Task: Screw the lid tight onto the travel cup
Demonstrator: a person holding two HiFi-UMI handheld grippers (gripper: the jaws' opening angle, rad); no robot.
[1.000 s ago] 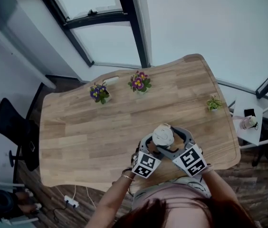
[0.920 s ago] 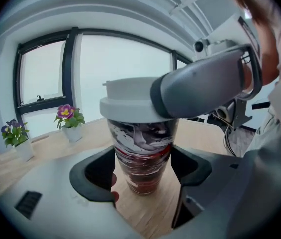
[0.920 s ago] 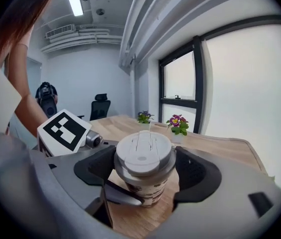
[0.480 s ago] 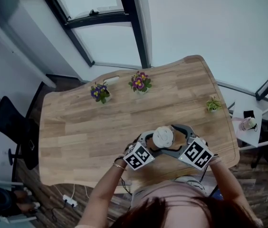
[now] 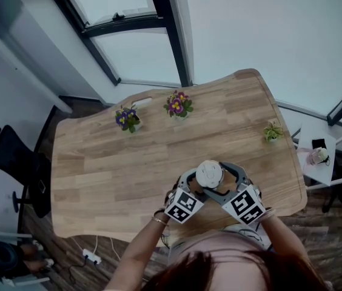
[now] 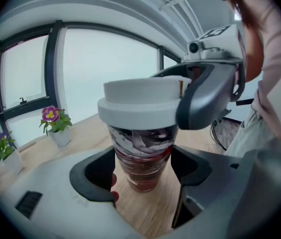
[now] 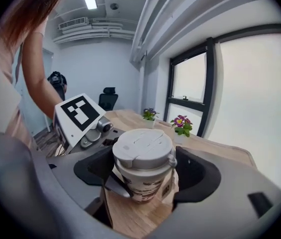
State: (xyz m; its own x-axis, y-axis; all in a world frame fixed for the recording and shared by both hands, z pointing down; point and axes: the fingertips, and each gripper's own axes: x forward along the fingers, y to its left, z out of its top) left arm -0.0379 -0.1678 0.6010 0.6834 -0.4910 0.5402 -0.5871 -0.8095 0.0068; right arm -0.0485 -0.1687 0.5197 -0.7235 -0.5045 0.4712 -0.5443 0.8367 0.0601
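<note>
The travel cup [image 6: 141, 156], with a dark printed body and a white lid [image 5: 208, 173], stands upright on the wooden table [image 5: 110, 174] near its front edge. My left gripper [image 6: 143, 172] is low on the cup with both jaws against the body. My right gripper [image 7: 144, 167] comes from the other side, its jaws closed on the lid [image 7: 143, 146]; one right jaw shows beside the lid [image 6: 143, 106] in the left gripper view. In the head view both grippers, left [image 5: 195, 187] and right [image 5: 221, 179], meet at the cup.
Two potted purple flowers [image 5: 127, 118] [image 5: 177, 105] stand at the table's far edge and a small green plant [image 5: 273, 131] at its right end. A black chair [image 5: 13, 162] is on the left, a white side table [image 5: 318, 156] on the right.
The two marker cubes swung apart half a second ago and have now swung back toward each other. The cup stays at the same spot on the table.
</note>
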